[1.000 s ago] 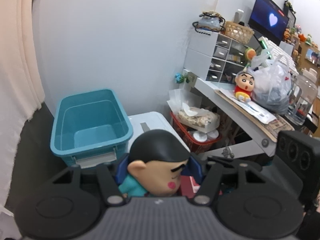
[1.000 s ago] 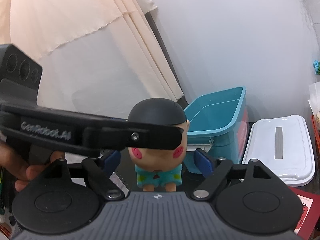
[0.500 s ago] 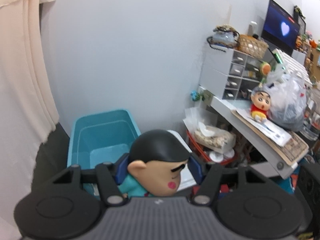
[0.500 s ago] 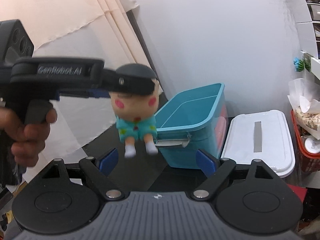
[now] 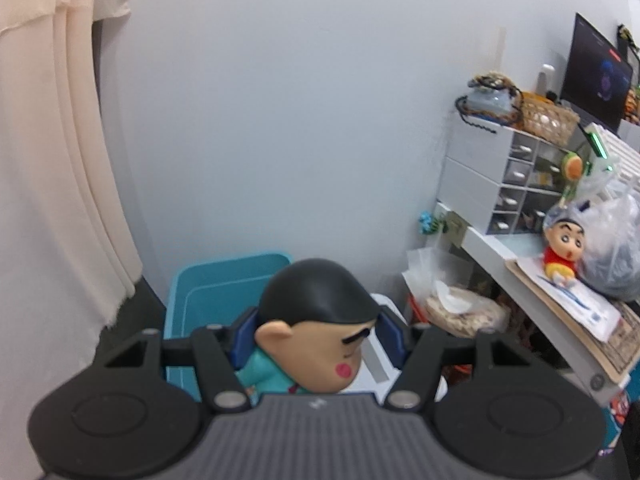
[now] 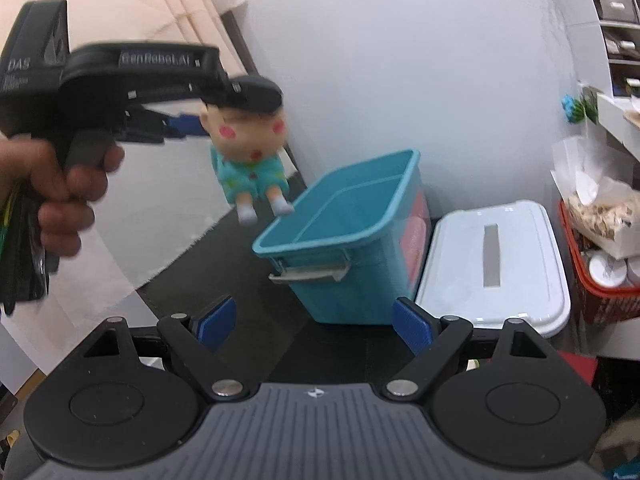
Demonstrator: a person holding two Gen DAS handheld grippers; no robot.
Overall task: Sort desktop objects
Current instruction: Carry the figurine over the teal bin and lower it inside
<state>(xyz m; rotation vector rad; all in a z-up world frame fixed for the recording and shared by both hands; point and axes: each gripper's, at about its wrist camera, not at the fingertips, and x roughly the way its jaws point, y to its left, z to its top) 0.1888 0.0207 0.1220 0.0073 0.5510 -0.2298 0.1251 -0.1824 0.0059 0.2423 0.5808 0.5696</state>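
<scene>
Your left gripper is clamped on the big-headed, smooth hard-plastic figurine, held in air at upper left of the right-wrist frame, above-left of the open teal plastic bin; right gripper is spread, empty; looks mid-carry, so next centre over the bin's rim.
</scene>
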